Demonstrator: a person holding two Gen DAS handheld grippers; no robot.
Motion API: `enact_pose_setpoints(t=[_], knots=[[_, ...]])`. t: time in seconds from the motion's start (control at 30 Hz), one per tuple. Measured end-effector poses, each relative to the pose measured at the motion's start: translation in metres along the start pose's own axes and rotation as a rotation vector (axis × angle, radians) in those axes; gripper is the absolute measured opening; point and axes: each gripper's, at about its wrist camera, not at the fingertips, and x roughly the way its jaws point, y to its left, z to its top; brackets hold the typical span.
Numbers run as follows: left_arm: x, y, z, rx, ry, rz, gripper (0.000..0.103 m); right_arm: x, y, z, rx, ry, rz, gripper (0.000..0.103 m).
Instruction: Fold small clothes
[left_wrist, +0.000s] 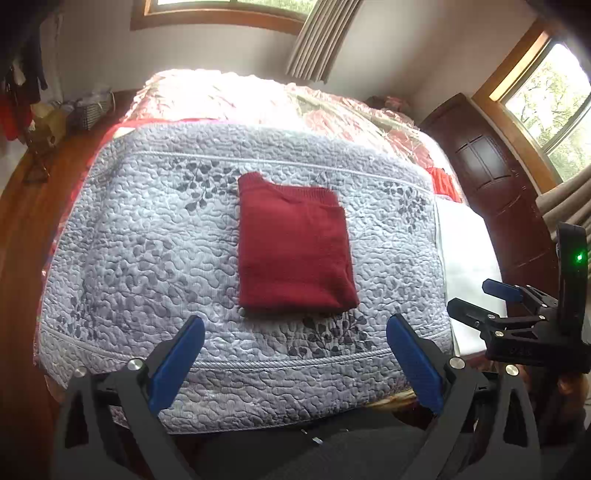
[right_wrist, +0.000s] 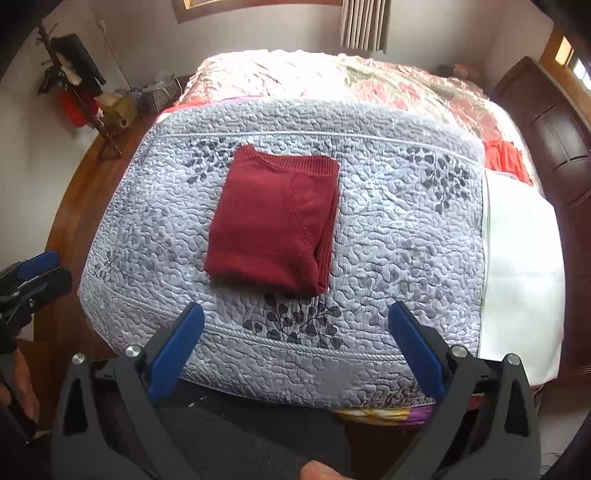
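Sweater (left_wrist: 293, 245), red and already folded into a neat block, lies flat on the grey quilt (left_wrist: 147, 236) on the bed, just ahead of my left hand-held gripper (left_wrist: 295, 328) and a bit ahead and left of my right hand-held gripper (right_wrist: 295, 321). Both are spread wide and hold nothing. I think they hang back near the bed's edge because the folding looks done. I can't see the layers tucked under the sweater, and bright window light washes out the far bedspread (left_wrist: 258, 99).
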Motion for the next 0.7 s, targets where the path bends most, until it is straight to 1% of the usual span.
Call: enact_pose_setpoints(t=[0.07,0.13,0.2,0.23,0.27,0.33,0.37,0.47,0.7], knots=[[-0.024,-0.009,-0.002,0.005,-0.020,0.012,0.099,-0.031,0.007,-0.003,0.005,-0.038,0.013,0.099],[-0.039,-0.013,-0.004,-0.001,-0.019,0.034,0.099,-0.056,0.014,-0.004,0.001,-0.079,0.015,0.099],[-0.048,-0.013,-0.006,-0.025,-0.003,0.013,0.099,-0.077,0.020,-0.005,-0.012,-0.126,-0.024,0.100],[-0.052,-0.013,-0.006,-0.033,-0.001,-0.001,0.099,-0.085,0.024,-0.006,-0.027,-0.151,-0.060,0.100],[-0.057,-0.014,-0.007,-0.034,-0.007,0.003,0.099,-0.092,0.025,-0.006,-0.032,-0.163,-0.094,0.100],[-0.067,-0.019,-0.006,-0.022,-0.041,0.011,0.099,-0.100,0.028,-0.007,-0.029,-0.184,-0.126,0.100],[-0.070,-0.021,-0.007,-0.018,-0.049,0.017,0.099,-0.103,0.028,-0.008,-0.027,-0.190,-0.126,0.100],[-0.072,-0.027,-0.009,-0.015,-0.056,0.003,0.099,-0.106,0.031,-0.013,-0.027,-0.189,-0.110,0.100],[-0.064,-0.035,-0.021,-0.009,-0.021,0.002,0.099,-0.108,0.034,-0.027,-0.016,-0.162,-0.094,0.100]])
